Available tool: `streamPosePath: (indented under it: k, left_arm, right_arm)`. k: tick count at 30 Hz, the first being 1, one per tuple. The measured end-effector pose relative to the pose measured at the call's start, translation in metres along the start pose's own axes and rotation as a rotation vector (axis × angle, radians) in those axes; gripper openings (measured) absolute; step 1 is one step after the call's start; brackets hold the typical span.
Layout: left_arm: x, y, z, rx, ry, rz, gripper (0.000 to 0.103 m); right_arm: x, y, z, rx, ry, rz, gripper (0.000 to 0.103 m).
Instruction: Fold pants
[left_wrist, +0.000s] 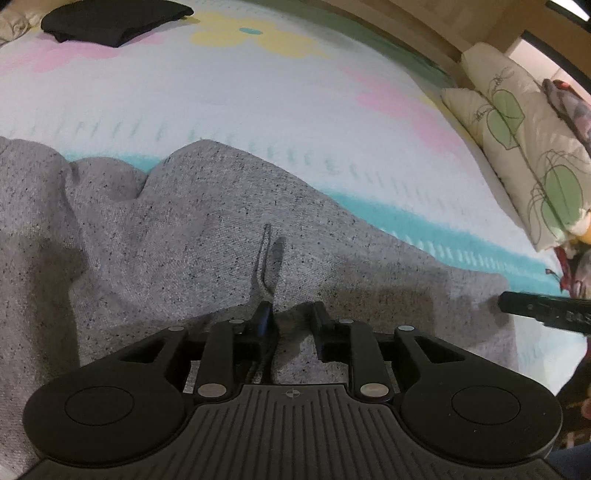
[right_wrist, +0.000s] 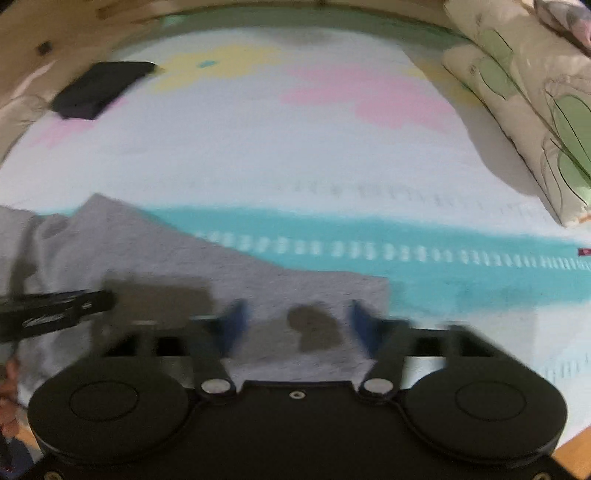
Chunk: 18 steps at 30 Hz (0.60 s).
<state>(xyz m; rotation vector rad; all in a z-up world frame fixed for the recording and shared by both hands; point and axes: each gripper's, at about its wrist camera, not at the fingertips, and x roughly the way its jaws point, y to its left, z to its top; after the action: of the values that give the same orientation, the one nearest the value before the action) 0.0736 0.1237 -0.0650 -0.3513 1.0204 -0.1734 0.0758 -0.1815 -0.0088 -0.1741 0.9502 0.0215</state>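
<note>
Grey speckled pants (left_wrist: 166, 221) lie spread and rumpled across the near part of a bed, and also show in the right wrist view (right_wrist: 166, 258). My left gripper (left_wrist: 291, 317) sits low over them with its jaws a little apart. Grey cloth shows in the gap, and a grey drawstring (left_wrist: 264, 258) runs along the inner side of the left finger. My right gripper (right_wrist: 299, 325) hovers over the pants' right end, blurred, jaws apart with nothing between them. Each gripper shows from the side in the other's view: the right gripper (left_wrist: 546, 310) and the left gripper (right_wrist: 55, 310).
The bed sheet (left_wrist: 295, 110) is white with pastel flowers and a teal band. A folded black garment (left_wrist: 110, 18) lies at the far left. Leaf-print pillows (left_wrist: 524, 147) are stacked along the right side, with patterned cloth beside them. A wooden bed frame (right_wrist: 74, 22) runs along the far edge.
</note>
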Motion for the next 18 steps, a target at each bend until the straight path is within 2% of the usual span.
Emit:
streamPosePath:
  k: [4, 6, 9, 11, 13, 15, 16, 18]
  left_arm:
    - [0.001, 0.001, -0.002, 0.006, -0.005, -0.012, 0.029]
    - [0.003, -0.002, -0.002, 0.019, -0.008, -0.011, 0.030]
    - [0.005, -0.003, -0.002, 0.022, -0.018, -0.019, 0.031]
    - [0.003, -0.004, -0.003, 0.069, -0.030, -0.004, 0.014]
    - [-0.004, -0.007, -0.003, 0.083, -0.045, 0.000, 0.010]
    - [-0.014, -0.008, -0.004, 0.084, -0.062, -0.007, 0.009]
    - [-0.021, -0.008, -0.004, 0.088, -0.077, -0.017, 0.009]
    - [-0.032, -0.005, -0.002, 0.080, -0.101, -0.043, 0.009]
  right_arm:
    - [0.023, -0.029, 0.001, 0.144, 0.066, -0.002, 0.043]
    - [0.046, -0.031, -0.005, 0.146, 0.136, 0.003, 0.042]
    - [0.046, -0.027, -0.012, 0.108, 0.122, -0.007, 0.047]
    - [0.041, -0.023, -0.013, 0.060, 0.115, 0.005, 0.052]
    - [0.032, -0.025, -0.014, 0.047, 0.092, 0.012, 0.054]
    - [0.021, -0.031, -0.014, 0.067, 0.079, 0.036, 0.064]
    - [0.017, -0.036, -0.014, 0.083, 0.075, 0.041, 0.072]
    - [0.007, -0.045, -0.017, 0.110, 0.059, 0.045, 0.074]
